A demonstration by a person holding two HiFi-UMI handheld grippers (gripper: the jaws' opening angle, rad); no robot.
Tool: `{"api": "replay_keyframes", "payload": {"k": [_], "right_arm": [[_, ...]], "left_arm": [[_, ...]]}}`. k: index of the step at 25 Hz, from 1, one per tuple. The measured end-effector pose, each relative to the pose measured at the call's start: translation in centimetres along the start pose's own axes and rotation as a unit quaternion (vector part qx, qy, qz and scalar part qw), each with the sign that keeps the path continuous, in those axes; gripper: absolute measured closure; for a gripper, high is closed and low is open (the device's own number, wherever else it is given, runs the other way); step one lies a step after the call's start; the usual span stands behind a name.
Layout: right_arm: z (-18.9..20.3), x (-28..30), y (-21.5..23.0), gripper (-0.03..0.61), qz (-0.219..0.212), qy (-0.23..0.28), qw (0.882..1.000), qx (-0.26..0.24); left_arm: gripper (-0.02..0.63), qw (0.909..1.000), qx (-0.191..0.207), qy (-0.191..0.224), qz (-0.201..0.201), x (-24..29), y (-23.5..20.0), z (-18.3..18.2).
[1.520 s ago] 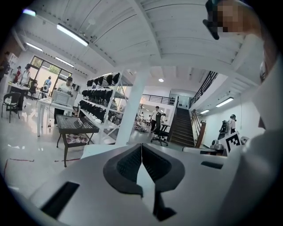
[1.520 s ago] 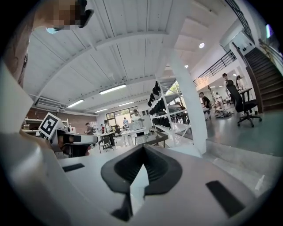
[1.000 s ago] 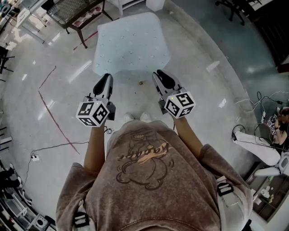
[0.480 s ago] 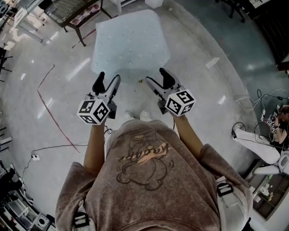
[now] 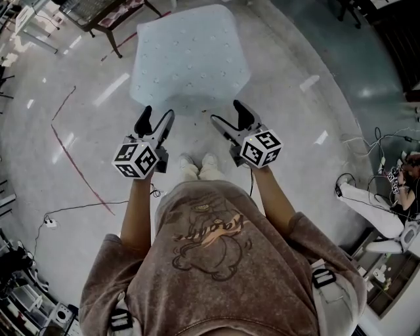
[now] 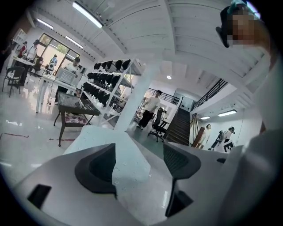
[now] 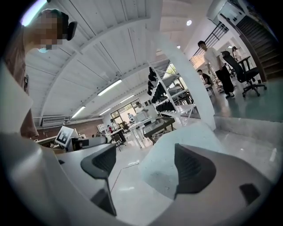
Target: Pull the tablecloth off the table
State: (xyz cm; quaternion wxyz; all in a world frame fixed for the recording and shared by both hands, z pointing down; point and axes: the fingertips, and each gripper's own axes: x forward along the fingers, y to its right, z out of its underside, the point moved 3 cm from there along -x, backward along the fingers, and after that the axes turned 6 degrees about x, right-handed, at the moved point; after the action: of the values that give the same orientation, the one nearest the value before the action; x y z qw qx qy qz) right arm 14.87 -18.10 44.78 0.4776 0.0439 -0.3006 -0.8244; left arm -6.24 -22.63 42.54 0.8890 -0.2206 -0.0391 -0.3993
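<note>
A pale blue tablecloth with small dots covers the table ahead of me and hangs down its sides. My left gripper hovers just short of the near left edge, its jaws opening with nothing between them. My right gripper sits level with it at the near right edge, jaws also opening and empty. In the left gripper view the tablecloth lies beyond the spread jaws of the left gripper. In the right gripper view the tablecloth also lies ahead of the right gripper, untouched.
A dark bench stands at the table's far left. Red tape and a cable with a power strip cross the floor on the left. White equipment and cables are at the right. Shelves, stairs and a walking person lie beyond.
Both grippers went from shut to wide open. They now sit a little closer to the table's near edge, and my shoes show more between them.
</note>
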Motion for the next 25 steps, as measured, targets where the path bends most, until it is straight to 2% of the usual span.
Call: {"api": "replay_keyframes", "payload": {"k": [12, 18, 25], "right_arm": [[3.8, 1.8, 3.3, 0.179, 0.015, -0.035, 0.999, 0.023], [6.0, 2.9, 6.3, 0.178, 0.032, -0.047, 0.998, 0.034], [9.9, 3.4, 10.6, 0.193, 0.054, -0.065, 0.995, 0.057]], "left_arm": [[0.288, 0.9988, -0.015, -0.041, -0.024, 1.3, -3.3, 4.3], [0.288, 0.9976, -0.035, -0.051, -0.029, 2.6, -5.6, 7.0], [0.288, 0.9952, -0.038, -0.077, -0.047, 3.8, -8.2, 11.6]]}}
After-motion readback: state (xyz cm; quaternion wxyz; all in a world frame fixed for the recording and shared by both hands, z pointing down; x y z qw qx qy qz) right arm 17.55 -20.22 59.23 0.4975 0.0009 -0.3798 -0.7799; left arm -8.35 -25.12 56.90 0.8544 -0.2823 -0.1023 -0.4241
